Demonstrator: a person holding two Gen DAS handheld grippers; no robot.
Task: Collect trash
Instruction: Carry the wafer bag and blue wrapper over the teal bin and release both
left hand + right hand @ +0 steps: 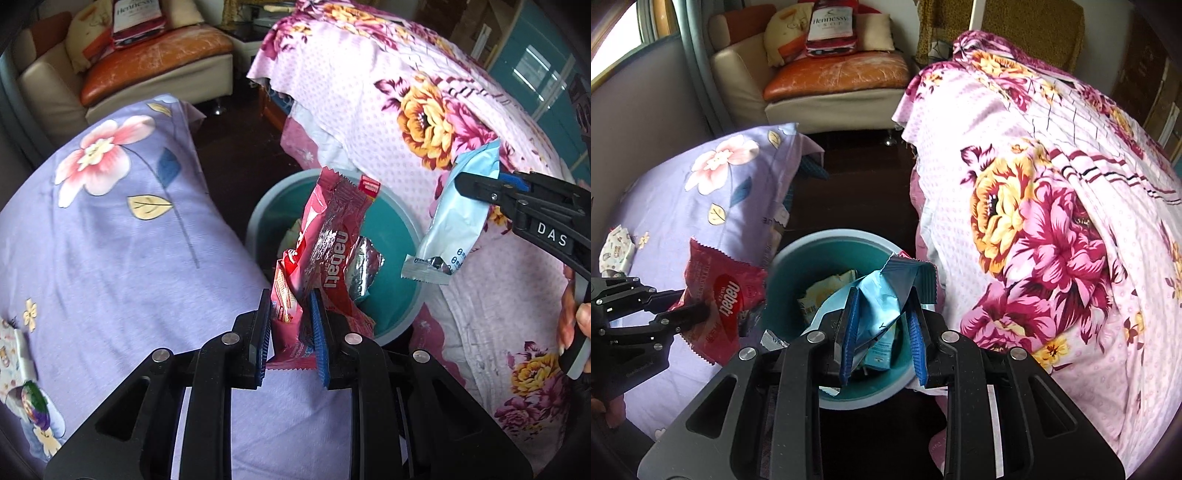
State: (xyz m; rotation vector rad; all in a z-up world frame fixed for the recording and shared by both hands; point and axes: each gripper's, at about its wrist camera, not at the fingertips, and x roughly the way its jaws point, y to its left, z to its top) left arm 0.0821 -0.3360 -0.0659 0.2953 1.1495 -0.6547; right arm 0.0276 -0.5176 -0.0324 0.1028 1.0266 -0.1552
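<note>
**Two wrappers held over the teal bin**

Two grippers, each pinching one wrapper. The left gripper (pixel 290 325) has its blue ribbed pads closed narrowly on a crinkled red Nabati wrapper (pixel 332 251), foil-lined and torn open, which hangs just over the near-left rim of the bin. The right gripper (pixel 882 325) grips a pale blue glossy wrapper (pixel 879 295) with zigzag-cut ends, directly above the bin's mouth.

One round teal bin (pixel 798 266) with a pale rim stands on the dark floor between two cloth-covered surfaces: a lilac sheet (pixel 110 229) with pink flowers on the left, and a pink floral sheet (pixel 1052 206) with yellow and magenta blooms on the right. At least two wrappers already lie inside it, one yellowish (pixel 827 291). A cream armchair (pixel 827 85) with an orange cushion stands beyond.
</note>
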